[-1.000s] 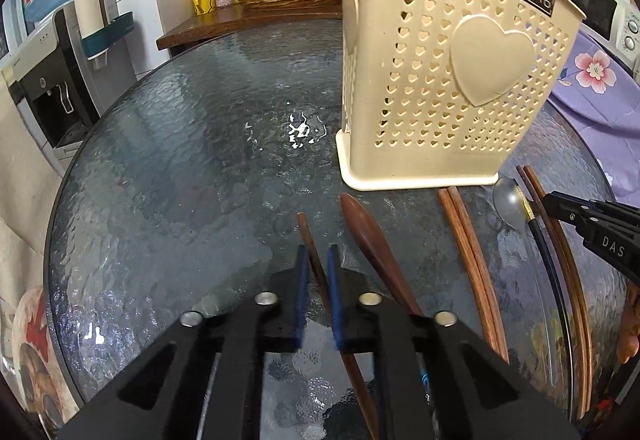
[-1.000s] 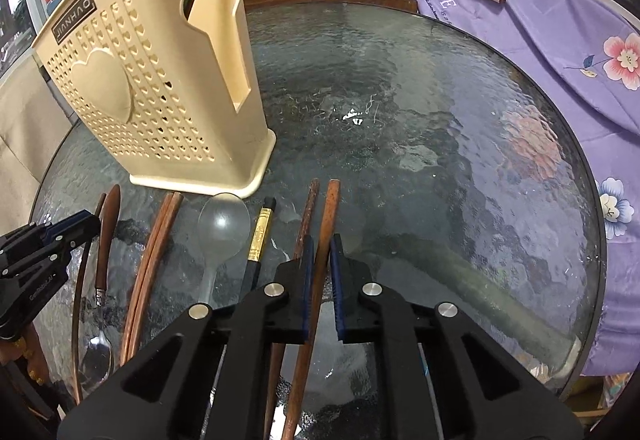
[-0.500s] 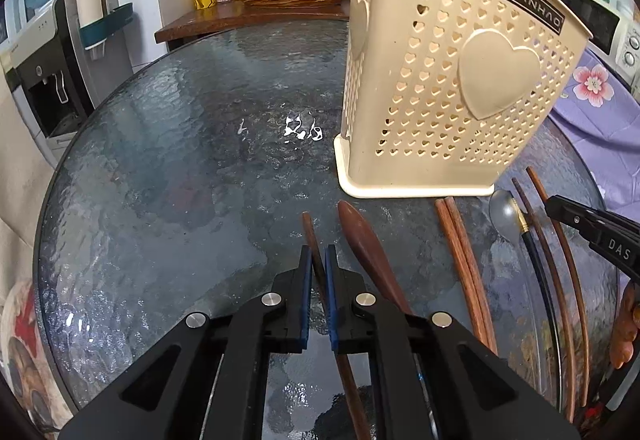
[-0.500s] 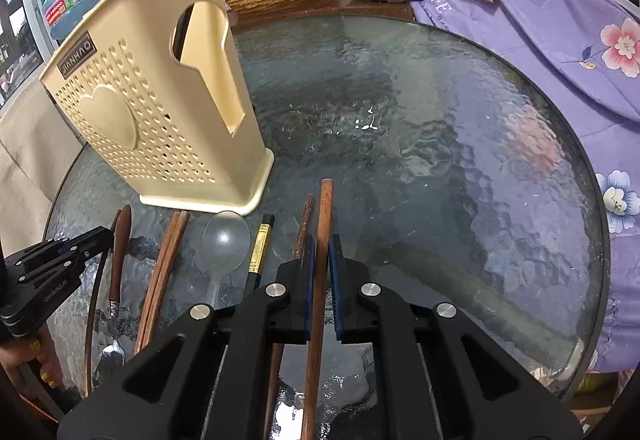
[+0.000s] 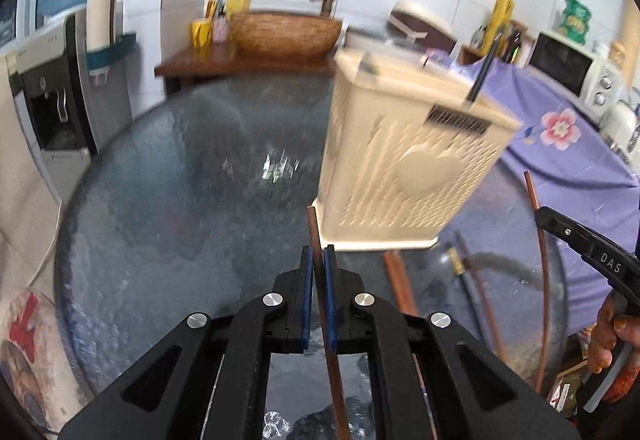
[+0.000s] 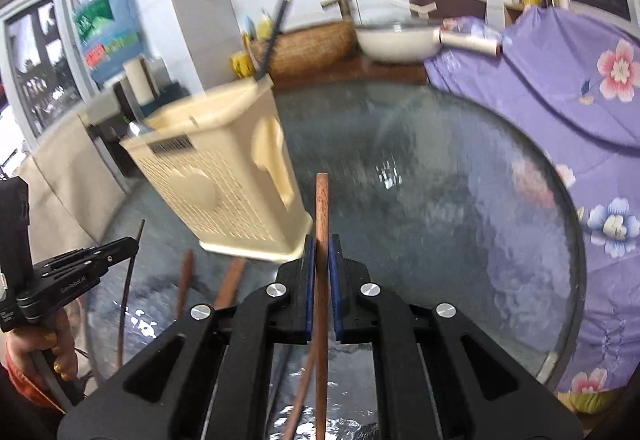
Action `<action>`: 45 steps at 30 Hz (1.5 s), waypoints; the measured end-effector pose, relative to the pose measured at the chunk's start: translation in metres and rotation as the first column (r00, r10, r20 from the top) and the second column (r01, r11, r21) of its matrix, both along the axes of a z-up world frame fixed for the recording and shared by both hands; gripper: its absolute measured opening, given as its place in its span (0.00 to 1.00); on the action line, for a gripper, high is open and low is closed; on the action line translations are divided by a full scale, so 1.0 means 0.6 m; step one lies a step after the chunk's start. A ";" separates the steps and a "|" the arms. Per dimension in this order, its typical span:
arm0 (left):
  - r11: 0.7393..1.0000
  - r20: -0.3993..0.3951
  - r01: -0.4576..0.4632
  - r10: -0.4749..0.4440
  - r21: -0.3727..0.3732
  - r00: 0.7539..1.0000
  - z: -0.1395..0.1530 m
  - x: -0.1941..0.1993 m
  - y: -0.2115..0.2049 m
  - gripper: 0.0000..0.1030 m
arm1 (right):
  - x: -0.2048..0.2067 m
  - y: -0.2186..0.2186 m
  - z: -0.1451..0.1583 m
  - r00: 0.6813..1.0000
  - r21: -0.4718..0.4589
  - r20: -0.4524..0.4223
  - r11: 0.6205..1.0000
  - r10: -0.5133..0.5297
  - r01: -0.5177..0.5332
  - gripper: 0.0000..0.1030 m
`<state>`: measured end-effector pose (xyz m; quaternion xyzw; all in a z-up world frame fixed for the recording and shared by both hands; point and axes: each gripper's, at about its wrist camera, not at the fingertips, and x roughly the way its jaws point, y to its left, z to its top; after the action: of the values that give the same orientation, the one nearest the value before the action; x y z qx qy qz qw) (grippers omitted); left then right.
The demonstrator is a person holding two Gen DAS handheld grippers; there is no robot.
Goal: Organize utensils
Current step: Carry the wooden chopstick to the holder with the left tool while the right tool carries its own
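Observation:
My left gripper (image 5: 316, 264) is shut on a thin brown chopstick (image 5: 313, 228) and holds it raised above the glass table (image 5: 180, 199). My right gripper (image 6: 321, 252) is shut on a thicker wooden chopstick (image 6: 322, 199), also lifted. The cream perforated utensil basket (image 5: 404, 167) stands ahead, between the two; it also shows in the right wrist view (image 6: 216, 175) with a dark utensil (image 6: 278, 27) standing in it. The right gripper (image 5: 588, 252) with its chopstick shows at the right of the left view. The left gripper (image 6: 80, 272) shows at the left of the right view.
Other wooden chopsticks (image 5: 398, 284) and a dark gold-banded utensil (image 5: 460, 268) lie on the glass in front of the basket. Purple flowered cloth (image 6: 560, 79) drapes the right side. A wicker basin (image 5: 286, 33) and a water dispenser (image 5: 56, 95) stand behind the table.
Both grippers have lifted off the table with their chopsticks and tilted upward. The basket now appears lower and farther in both views.

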<state>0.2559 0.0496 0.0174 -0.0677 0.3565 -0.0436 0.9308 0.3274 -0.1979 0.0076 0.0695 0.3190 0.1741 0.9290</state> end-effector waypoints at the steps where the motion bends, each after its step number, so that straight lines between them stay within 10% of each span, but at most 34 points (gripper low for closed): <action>1: 1.000 0.017 0.007 -0.007 -0.003 1.000 0.011 -0.006 -0.002 0.05 | -0.006 -0.001 0.011 1.000 0.003 0.018 1.000 0.005 -0.005 0.07; 45: 0.983 0.290 0.173 -0.185 0.068 0.939 0.225 -0.106 -0.009 0.04 | -0.116 0.028 0.217 0.944 0.018 0.216 0.966 0.248 -0.257 0.07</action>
<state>0.1922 0.0442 0.1522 -0.0082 0.2191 -0.1302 0.9669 0.2580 -0.1813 0.1376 0.0304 0.2203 0.3052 0.9259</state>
